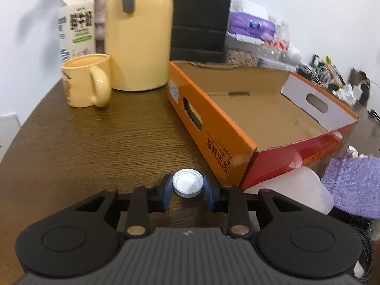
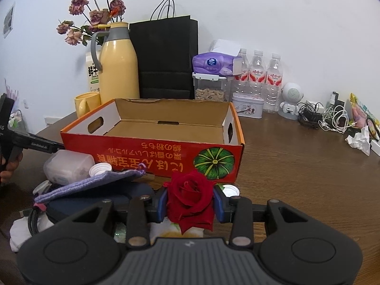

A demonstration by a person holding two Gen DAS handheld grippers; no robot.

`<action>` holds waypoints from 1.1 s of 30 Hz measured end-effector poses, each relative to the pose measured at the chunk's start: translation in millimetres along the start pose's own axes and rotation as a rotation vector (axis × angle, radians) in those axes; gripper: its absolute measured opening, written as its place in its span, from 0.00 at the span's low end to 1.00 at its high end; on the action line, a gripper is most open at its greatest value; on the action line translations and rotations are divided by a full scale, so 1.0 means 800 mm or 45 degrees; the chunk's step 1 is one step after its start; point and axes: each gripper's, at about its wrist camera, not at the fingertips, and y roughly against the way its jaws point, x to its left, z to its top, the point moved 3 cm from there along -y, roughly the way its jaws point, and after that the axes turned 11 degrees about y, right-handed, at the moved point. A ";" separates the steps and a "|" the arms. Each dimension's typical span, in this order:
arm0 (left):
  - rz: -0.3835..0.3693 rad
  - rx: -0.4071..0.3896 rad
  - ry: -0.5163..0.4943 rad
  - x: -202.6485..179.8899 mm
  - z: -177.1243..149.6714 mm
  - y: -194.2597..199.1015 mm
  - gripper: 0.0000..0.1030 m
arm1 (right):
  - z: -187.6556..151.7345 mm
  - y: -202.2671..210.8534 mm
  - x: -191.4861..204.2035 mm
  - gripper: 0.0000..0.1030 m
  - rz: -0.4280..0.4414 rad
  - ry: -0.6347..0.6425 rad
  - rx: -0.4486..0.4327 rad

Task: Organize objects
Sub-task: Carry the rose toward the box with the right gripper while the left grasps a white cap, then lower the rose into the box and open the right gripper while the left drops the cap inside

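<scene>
A dark wooden table (image 1: pixel 95 137) holds an open orange cardboard box (image 1: pixel 237 109), lying empty.

In the left wrist view, from left to right: a milk carton (image 1: pixel 76 23) stands at the back, with a yellow mug (image 1: pixel 86 83) in front of it and a tall yellow thermos jug (image 1: pixel 140 33) just beside the mug. Nearer the camera, the left gripper (image 1: pixel 187 191) has its blue pads on either side of a small white bottle cap (image 1: pixel 188 183), which lies on the table close to the box's near corner. The pads look to be touching the cap's rim. A purple knitted pouch (image 1: pixel 353 185) lies at the far right.

In the right wrist view, from left to right: a person's hand (image 2: pixel 10 166) grips the other tool at the left edge. The right gripper (image 2: pixel 191 205) is clamped on a red rose (image 2: pixel 191 197), held just in front of the box's printed front wall. Another white cap (image 2: pixel 230 190) lies on the table just right of the rose. Water bottles (image 2: pixel 258 76) stand at the back.
</scene>
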 end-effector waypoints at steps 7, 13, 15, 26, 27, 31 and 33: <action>0.045 -0.129 0.070 -0.014 -0.021 0.065 0.28 | -0.002 0.008 0.000 0.36 0.022 0.000 -0.024; 0.058 -0.184 0.101 -0.048 -0.054 0.118 0.28 | -0.009 0.024 0.004 0.36 0.060 -0.006 -0.060; 0.058 -0.201 0.092 -0.065 -0.065 0.133 0.28 | -0.012 0.032 0.006 0.36 0.071 -0.006 -0.075; -0.046 -0.238 0.039 -0.154 -0.104 0.177 0.28 | -0.026 0.075 0.012 0.36 0.128 0.000 -0.158; -0.050 -0.237 0.040 -0.158 -0.106 0.177 0.28 | -0.027 0.078 0.013 0.36 0.135 0.003 -0.163; -0.060 -0.237 0.034 -0.173 -0.110 0.179 0.28 | -0.028 0.083 0.015 0.36 0.156 0.015 -0.175; -0.060 -0.243 0.029 -0.178 -0.109 0.180 0.28 | -0.027 0.084 0.014 0.36 0.167 0.020 -0.183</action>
